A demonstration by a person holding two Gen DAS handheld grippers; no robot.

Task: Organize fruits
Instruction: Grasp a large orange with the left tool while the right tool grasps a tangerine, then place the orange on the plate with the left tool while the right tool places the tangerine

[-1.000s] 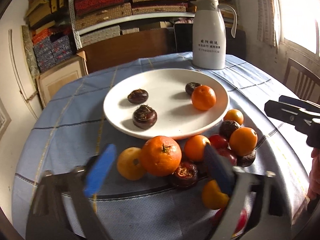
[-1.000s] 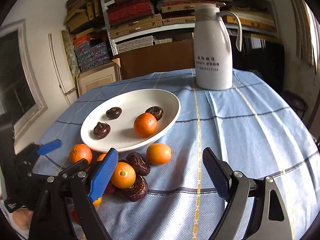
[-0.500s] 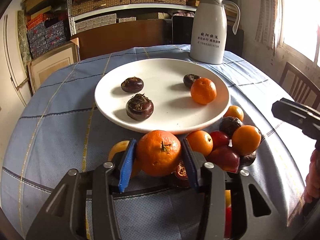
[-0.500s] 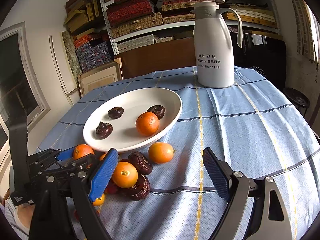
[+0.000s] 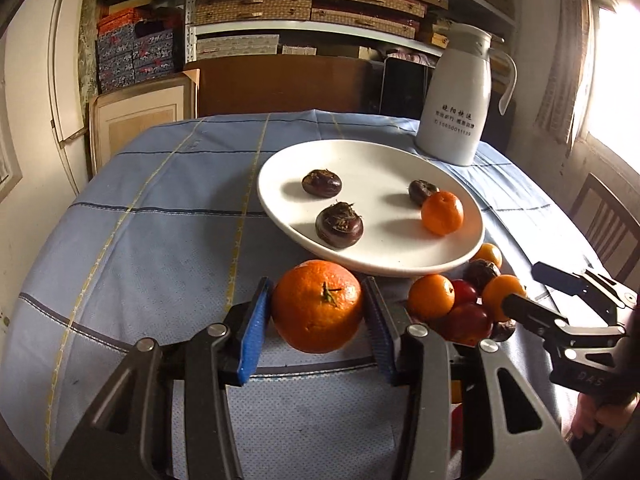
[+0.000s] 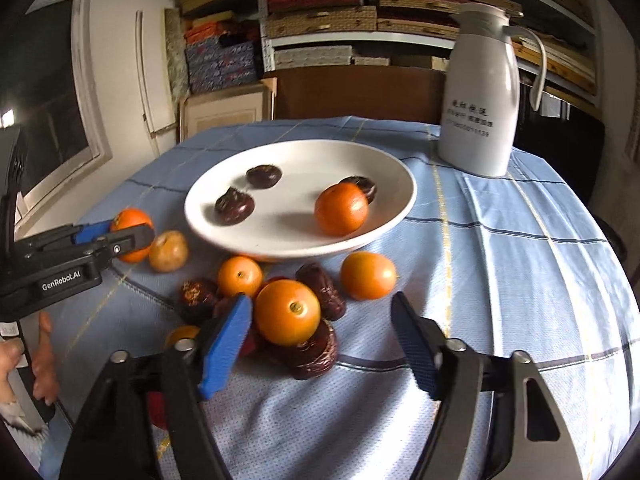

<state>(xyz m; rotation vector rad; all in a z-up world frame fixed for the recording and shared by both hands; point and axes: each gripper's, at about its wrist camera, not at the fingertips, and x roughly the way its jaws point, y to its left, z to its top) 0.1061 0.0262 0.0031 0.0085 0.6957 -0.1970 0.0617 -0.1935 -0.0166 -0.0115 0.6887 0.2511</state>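
Observation:
My left gripper (image 5: 318, 316) is shut on a large orange (image 5: 317, 306) and holds it just above the cloth, in front of the white plate (image 5: 372, 262). The plate holds three dark water chestnuts and one small orange (image 5: 442, 213). A pile of small oranges, red fruits and dark chestnuts (image 5: 460, 300) lies right of the held orange. My right gripper (image 6: 322, 340) is open, its jaws around an orange (image 6: 287, 312) on top of that pile. The left gripper also shows in the right wrist view (image 6: 120, 232) with its orange (image 6: 130, 220).
A white thermos jug (image 5: 458, 98) stands behind the plate at the back right. A yellowish fruit (image 6: 169, 251) lies by the plate's left rim. The blue checked cloth (image 5: 160, 216) covers a round table. A chair (image 5: 608, 224) stands at the right; shelves fill the back.
My left gripper has closed on the large orange and lifted it, swinging left. My right gripper has moved forward and down over the pile.

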